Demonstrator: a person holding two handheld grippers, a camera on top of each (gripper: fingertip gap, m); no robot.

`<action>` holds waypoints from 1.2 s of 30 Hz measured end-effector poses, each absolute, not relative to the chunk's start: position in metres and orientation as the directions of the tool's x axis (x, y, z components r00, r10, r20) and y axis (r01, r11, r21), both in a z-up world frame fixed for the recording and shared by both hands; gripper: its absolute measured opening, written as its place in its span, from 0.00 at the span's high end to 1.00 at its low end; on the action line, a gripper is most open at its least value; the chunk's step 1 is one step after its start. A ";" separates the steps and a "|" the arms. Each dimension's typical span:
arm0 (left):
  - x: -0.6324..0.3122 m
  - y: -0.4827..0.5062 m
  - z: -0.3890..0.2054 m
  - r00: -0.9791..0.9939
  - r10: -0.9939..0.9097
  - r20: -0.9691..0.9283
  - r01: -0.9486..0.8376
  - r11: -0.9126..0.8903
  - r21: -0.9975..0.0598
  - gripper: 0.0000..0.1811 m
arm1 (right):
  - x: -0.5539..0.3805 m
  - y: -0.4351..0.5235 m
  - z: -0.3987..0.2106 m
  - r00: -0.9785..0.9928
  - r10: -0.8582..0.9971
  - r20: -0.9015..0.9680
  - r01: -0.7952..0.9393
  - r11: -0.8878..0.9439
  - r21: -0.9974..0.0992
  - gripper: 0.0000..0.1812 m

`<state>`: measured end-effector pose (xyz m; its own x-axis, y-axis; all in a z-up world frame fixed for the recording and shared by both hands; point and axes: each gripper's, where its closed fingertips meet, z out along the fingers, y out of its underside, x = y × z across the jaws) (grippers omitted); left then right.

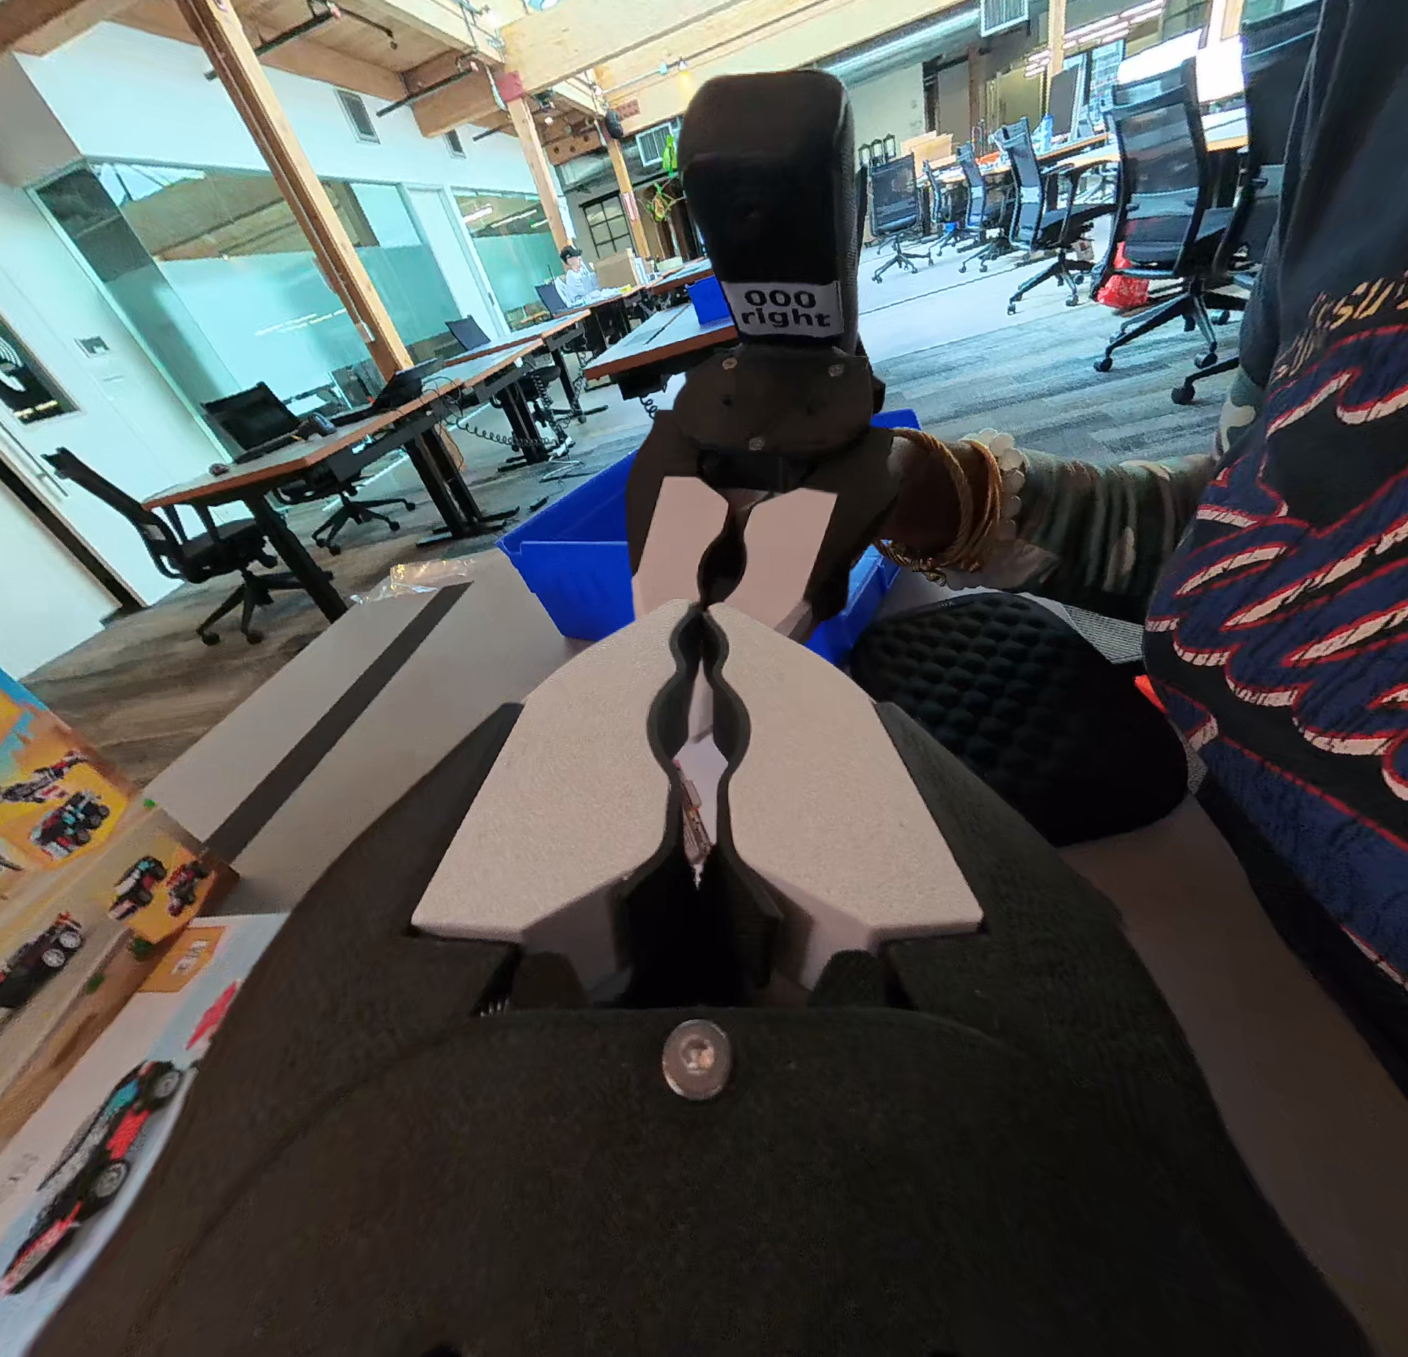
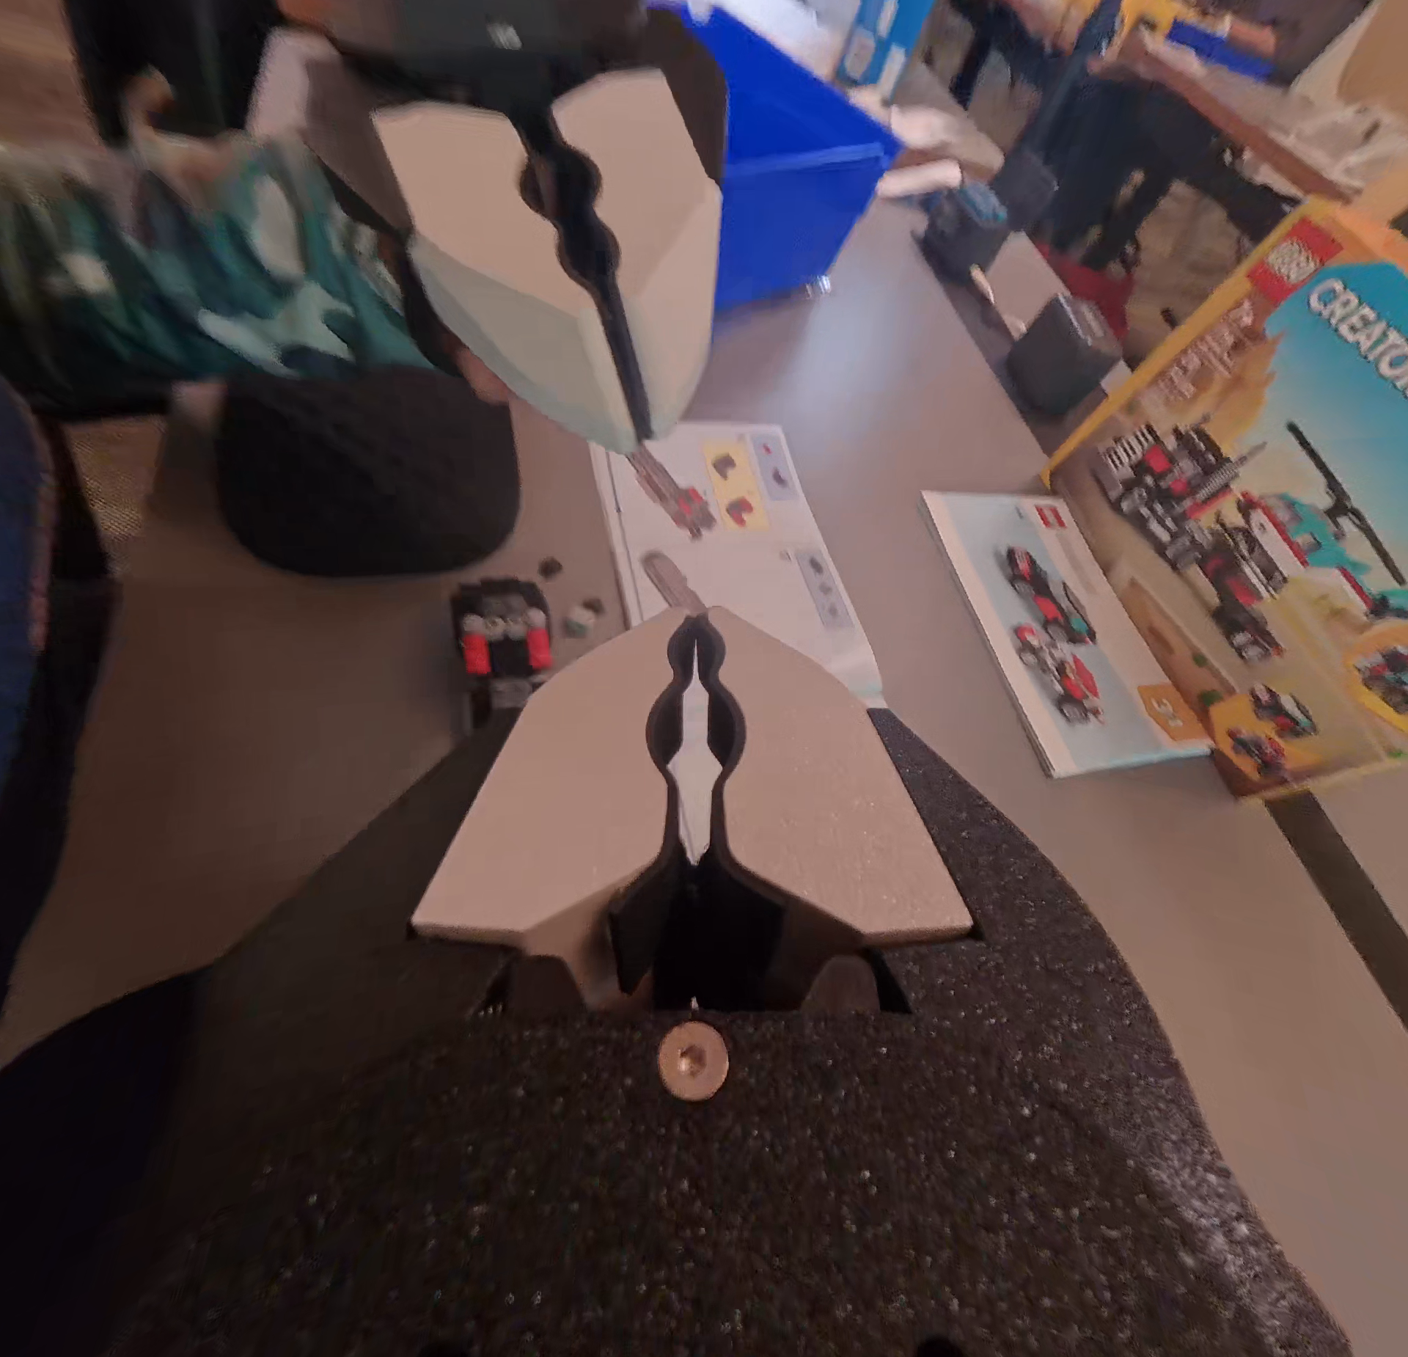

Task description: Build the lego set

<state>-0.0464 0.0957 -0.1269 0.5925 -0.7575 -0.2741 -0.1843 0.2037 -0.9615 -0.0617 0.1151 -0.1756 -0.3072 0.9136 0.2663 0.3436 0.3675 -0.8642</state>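
My left gripper [image 1: 701, 613] is shut, and a white printed page shows edge-on in the slit between its fingers. My right gripper [image 1: 712, 595] faces it almost tip to tip. In the right wrist view my right gripper [image 2: 697, 618] is shut on the near edge of the open instruction booklet [image 2: 754, 528], with pale paper in its slit. The left gripper [image 2: 641, 436] pinches the booklet's far edge. A partly built black and red lego model [image 2: 503, 642] sits on the grey table [image 2: 267, 711] to the left, with a few small loose pieces [image 2: 583, 619] beside it.
A closed second booklet [image 2: 1067, 634] and the lego box [image 2: 1257, 520] lie to the right. A blue bin [image 2: 785, 200] stands behind, and it also shows in the left wrist view [image 1: 571, 573]. A black cushion [image 2: 358, 474] lies left. The person's torso [image 1: 1295, 558] is close. The left gripper's tips are roughly 5 centimeters from the right gripper's.
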 end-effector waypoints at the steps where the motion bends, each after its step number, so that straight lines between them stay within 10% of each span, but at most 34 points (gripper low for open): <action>1: -0.045 0.096 -0.129 0.596 -0.759 -0.264 -0.182 0.193 -0.964 1.00 | -0.064 0.120 -0.181 -0.285 0.914 0.288 0.383 0.384 -0.840 1.00; 11: -0.079 0.114 -0.140 0.754 -0.625 -0.202 -0.198 0.076 -0.977 1.00 | -0.050 0.151 -0.188 -0.100 0.921 0.378 0.466 0.379 -0.800 0.97; 19: -0.126 0.102 -0.151 0.854 -0.520 0.000 -0.083 -0.136 -0.987 0.31 | -0.002 0.138 -0.141 -0.062 0.974 0.218 0.416 0.224 -0.881 0.72; 24: -0.126 0.082 -0.176 0.838 -0.542 -0.052 -0.225 -0.258 -0.939 0.24 | 0.039 0.142 -0.109 -0.011 0.985 0.175 0.371 0.166 -0.914 0.46; 27: -0.127 0.076 -0.184 0.836 -0.544 -0.075 -0.266 -0.282 -0.922 0.28 | 0.079 0.172 -0.090 0.155 0.969 0.193 0.338 0.131 -0.932 0.41; 31: -0.122 0.070 -0.170 0.816 -0.573 -0.080 -0.212 -0.167 -0.963 0.96 | 0.136 0.207 -0.079 0.357 0.901 0.245 0.353 0.113 -0.929 0.68; 36: -0.132 0.074 -0.168 0.856 -0.513 -0.057 -0.175 -0.186 -0.967 1.00 | 0.184 0.221 -0.079 0.432 0.870 0.239 0.389 0.059 -0.919 1.00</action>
